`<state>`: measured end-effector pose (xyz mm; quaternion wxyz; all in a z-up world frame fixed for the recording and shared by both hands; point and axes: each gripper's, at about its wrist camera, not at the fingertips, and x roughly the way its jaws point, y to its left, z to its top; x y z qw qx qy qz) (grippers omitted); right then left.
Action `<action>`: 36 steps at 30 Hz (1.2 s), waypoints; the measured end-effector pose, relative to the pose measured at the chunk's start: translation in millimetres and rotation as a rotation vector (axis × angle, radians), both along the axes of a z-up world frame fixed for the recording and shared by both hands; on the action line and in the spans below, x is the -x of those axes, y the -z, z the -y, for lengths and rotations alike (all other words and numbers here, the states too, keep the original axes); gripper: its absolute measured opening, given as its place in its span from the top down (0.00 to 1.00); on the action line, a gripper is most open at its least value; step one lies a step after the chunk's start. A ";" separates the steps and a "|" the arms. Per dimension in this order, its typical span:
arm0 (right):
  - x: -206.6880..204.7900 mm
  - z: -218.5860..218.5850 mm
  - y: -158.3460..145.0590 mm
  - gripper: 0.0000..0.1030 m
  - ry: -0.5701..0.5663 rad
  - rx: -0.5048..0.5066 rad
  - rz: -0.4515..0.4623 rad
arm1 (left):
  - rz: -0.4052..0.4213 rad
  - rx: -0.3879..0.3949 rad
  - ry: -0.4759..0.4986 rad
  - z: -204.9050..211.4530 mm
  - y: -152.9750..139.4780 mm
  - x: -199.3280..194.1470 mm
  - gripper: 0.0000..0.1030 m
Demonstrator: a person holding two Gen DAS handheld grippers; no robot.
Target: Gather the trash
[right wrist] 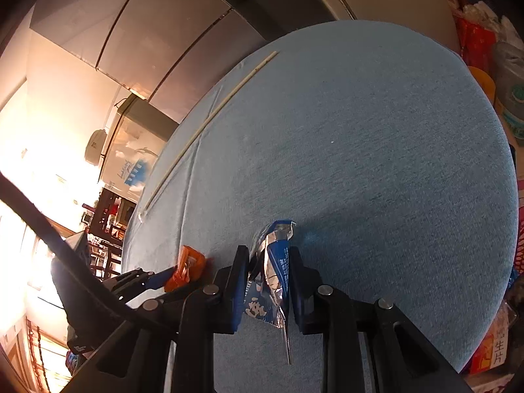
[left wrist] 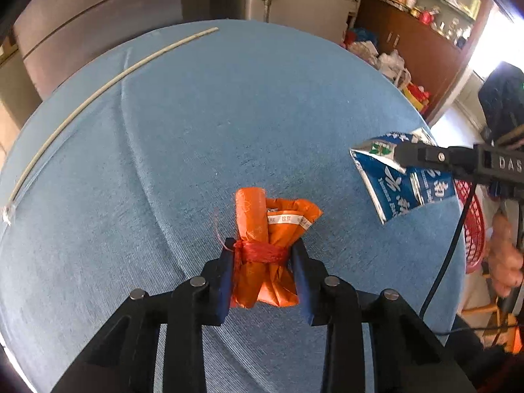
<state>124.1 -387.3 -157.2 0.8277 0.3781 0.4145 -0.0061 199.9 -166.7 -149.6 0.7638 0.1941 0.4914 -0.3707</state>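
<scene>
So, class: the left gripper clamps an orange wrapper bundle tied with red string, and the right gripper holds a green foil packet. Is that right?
Not quite. The right gripper holds a blue foil packet, as the right wrist view shows. The left gripper does clamp the orange wrapper bundle tied with red string.

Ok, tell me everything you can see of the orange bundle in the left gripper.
The orange bundle is crinkled orange wrapper material, rolled and folded together, tied around its middle with red string. A white printed strip shows near its top. It stands roughly upright, clamped at the waist in the left gripper, above the blue tablecloth.
</scene>
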 end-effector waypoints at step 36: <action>107.6 -68.1 -130.5 0.75 -0.092 0.219 0.262 | 0.458 -0.026 -0.243 -47.1 -132.7 144.9 0.67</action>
